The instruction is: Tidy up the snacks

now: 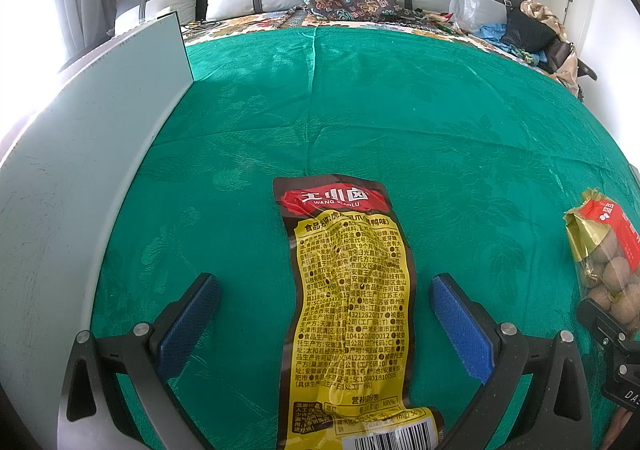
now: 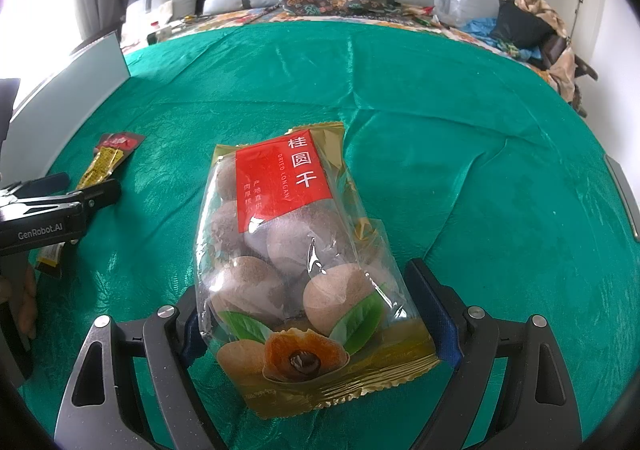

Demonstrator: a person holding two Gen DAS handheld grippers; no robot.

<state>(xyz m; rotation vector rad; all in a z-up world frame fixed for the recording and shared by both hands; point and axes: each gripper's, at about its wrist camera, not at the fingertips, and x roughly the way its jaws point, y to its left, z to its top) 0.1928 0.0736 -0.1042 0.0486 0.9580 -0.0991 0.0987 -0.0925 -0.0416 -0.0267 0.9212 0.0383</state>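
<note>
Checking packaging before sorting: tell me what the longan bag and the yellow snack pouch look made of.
Longan bag: thin glossy clear plastic with gold foil-like ends; fruit shows through and highlights crinkle. Yellow snack pouch: opaque printed plastic film, probably laminated, with a wrinkled sheen.

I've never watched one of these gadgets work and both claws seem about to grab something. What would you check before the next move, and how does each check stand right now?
1. Left gripper open wide enough: ok, its blue pads stand well apart.
2. Yellow Wang Xiaolu snack packet lined up between those pads: ok, lying flat on the green bedspread.
3. Right gripper around the dried longan bag: ok, one finger on each side.
4. Right gripper actually squeezing the bag: cannot tell, the bag hides the left pad.
5. The two grippers clear of each other: ok, a gap shows in both views.
6. Grey box wall at left as drop spot: cannot tell.
</note>
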